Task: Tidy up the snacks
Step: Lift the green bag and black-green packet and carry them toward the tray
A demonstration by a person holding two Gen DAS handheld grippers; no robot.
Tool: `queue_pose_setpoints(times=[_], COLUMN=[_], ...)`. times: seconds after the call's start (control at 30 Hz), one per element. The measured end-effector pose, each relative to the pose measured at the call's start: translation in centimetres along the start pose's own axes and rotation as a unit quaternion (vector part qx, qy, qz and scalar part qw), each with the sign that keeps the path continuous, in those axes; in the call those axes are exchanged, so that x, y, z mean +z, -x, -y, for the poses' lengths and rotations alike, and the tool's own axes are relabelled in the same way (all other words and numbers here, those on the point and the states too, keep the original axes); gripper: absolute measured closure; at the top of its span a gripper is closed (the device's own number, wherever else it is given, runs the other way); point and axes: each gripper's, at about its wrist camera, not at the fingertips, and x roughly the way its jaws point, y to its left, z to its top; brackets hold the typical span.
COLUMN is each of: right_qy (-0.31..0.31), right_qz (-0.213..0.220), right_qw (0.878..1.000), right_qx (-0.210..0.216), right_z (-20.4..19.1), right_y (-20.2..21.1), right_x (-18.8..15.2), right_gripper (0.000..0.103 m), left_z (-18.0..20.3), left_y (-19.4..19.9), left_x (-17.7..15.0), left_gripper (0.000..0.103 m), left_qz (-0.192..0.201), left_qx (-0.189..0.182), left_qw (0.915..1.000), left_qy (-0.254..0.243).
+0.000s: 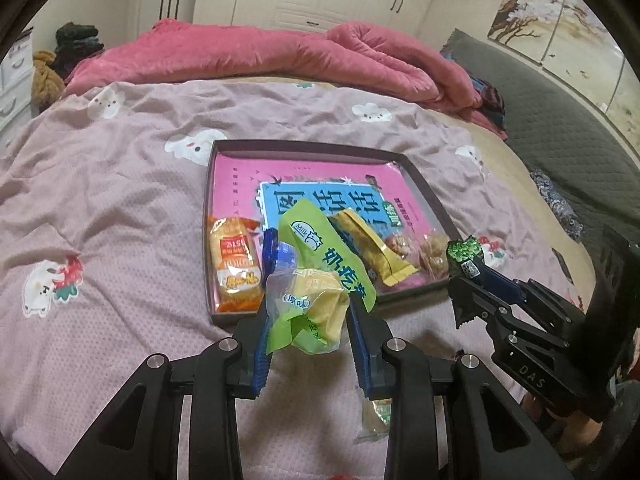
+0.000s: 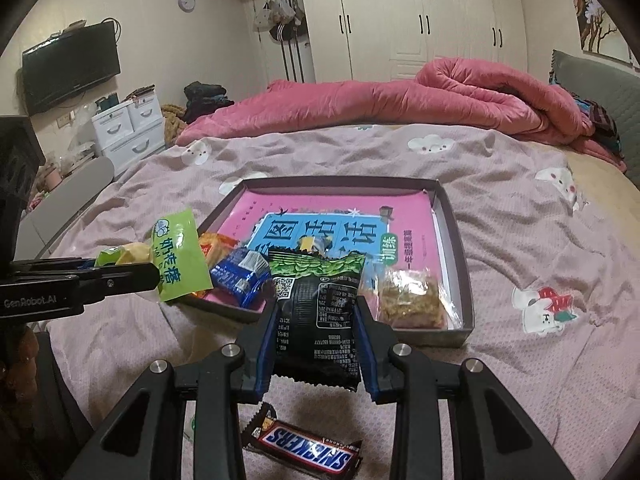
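Left gripper: its blue fingers are clamped on a green and yellow snack packet, held clear of the bed just in front of the box's near edge.
Right gripper: fingers closed on a black snack packet with a green top, held upright over the near rim of the box.
Box: a shallow dark-rimmed tray lying flat on the bed, floor covered by a pink and blue printed sheet.
Inside the box: an orange packet against the left wall, a blue packet next to it, a mustard-yellow packet near the middle, and a clear bag of brown pieces in the near right corner.
Open room in the box: the far half shows bare sheet; the near strip is crowded.
Outside the box: a Snickers bar lies on the bed below the right gripper; a small clear-wrapped piece lies under the left one.
Bed cover: pinkish, cloud and bunny prints, wrinkled, free on both sides of the box.
Beyond: a rolled pink quilt across the far bed, well apart from the box.
Room edges: white wardrobe behind, wall television and white drawers on the left.
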Motion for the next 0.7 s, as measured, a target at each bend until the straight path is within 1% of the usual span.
queue_pose_setpoints(times=[0.07,0.27,0.47,0.7], right_qy=[0.000,-0.005,-0.017,-0.027], right_qz=[0.002,0.008,0.011,0.008], right_qw=[1.000,1.000,1.000,0.999], right_qx=[-0.002,-0.010,-0.022,-0.035], right_z=[0.1,0.5,1.5,2.2], right_y=[0.0,-0.2,-0.3,-0.7], right_x=[0.2,0.6,1.1,1.4], right_gripper=[0.068,0.068,0.068,0.068], left_z=[0.1,-0.5,-2.0,-3.2], left_y=[-0.1,-0.7,-0.8,-2.2], left_x=[0.2,0.9,1.6,2.0], left_gripper=[0.068,0.068,0.068,0.068], left_qz=[0.002,0.008,0.022,0.021], left_qx=[0.006,0.008,0.009,0.018], left_qw=[1.0000,0.9999,0.9992,0.9986], left_qy=[-0.001,0.010,0.032,0.045])
